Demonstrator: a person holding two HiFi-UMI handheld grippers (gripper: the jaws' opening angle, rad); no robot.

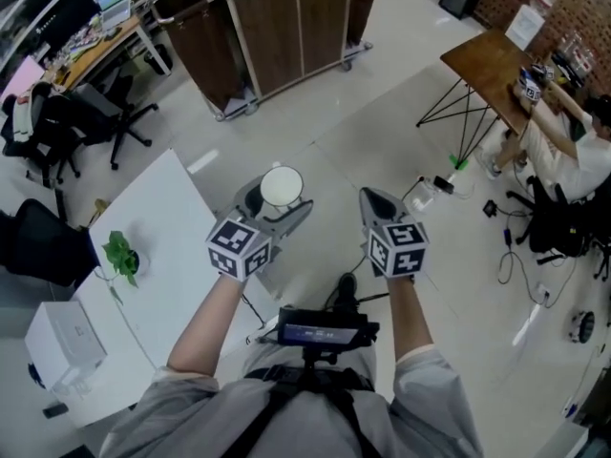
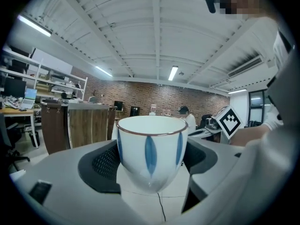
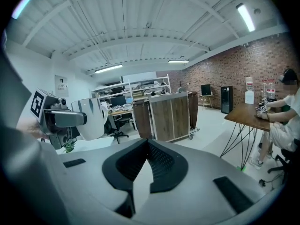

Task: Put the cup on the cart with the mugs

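A white cup [image 2: 151, 151] with blue leaf marks and a brown rim sits upright between the black pads of my left gripper [image 2: 151, 165], which is shut on its sides. From the head view the cup [image 1: 281, 186] is held over the floor, just past the corner of the white table, with the left gripper [image 1: 273, 208] around it. My right gripper [image 1: 374, 201] hovers beside it to the right, shut and empty. In the right gripper view its jaws [image 3: 149, 146] meet, and the cup [image 3: 91, 117] shows at the left. A wheeled wood-panel cart [image 1: 296, 17] stands far ahead; no mugs are visible.
A white table [image 1: 162, 256] at the left carries a small green plant [image 1: 121, 254] and a white box [image 1: 67, 342]. Black office chairs [image 1: 57, 122] stand beyond it. At the right a person sits at a wooden table [image 1: 492, 65]. A bottle [image 1: 420, 194] lies on the floor.
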